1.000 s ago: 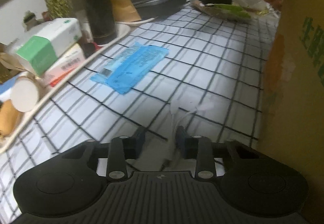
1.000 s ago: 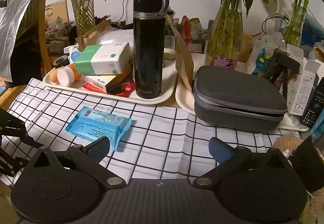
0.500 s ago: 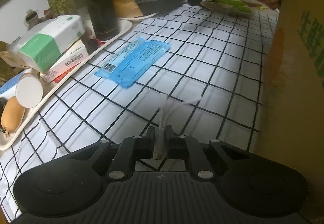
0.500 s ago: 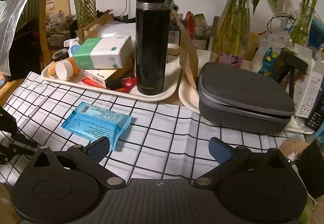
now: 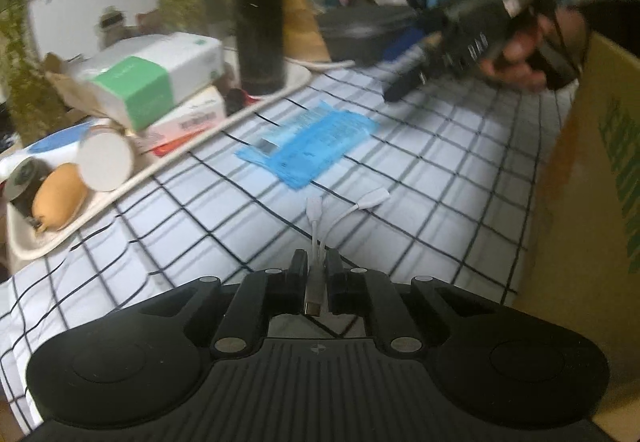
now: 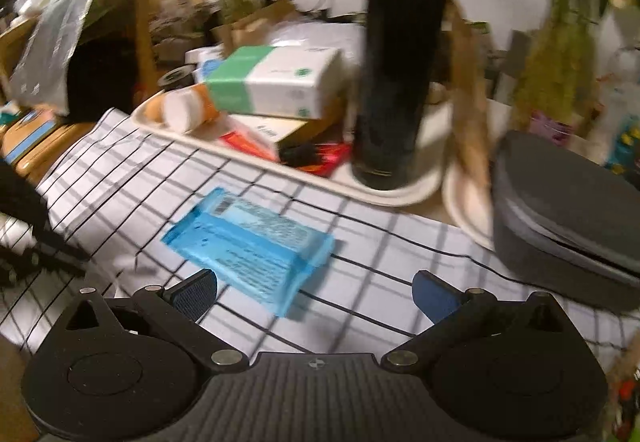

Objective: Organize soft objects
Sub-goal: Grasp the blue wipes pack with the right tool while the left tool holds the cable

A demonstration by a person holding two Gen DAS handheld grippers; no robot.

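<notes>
Checked table (image 5: 460, 178) below, tan cardboard box (image 5: 580, 202) at its right edge. Cream tray (image 6: 400, 194) along the far side, bearing black flask (image 6: 396, 74) and green-and-white tissue pack (image 6: 272, 82). Blue wet-wipe packet (image 6: 248, 242) flat on the table just in front of the tray. Right hand-held gripper (image 6: 314, 292) spread wide and empty, poised over the packet's near corner. Left hand-held gripper (image 5: 316, 270) just closed, pinching white split adapter cable (image 5: 320, 226), both branch ends sticking out forward above the table.
</notes>
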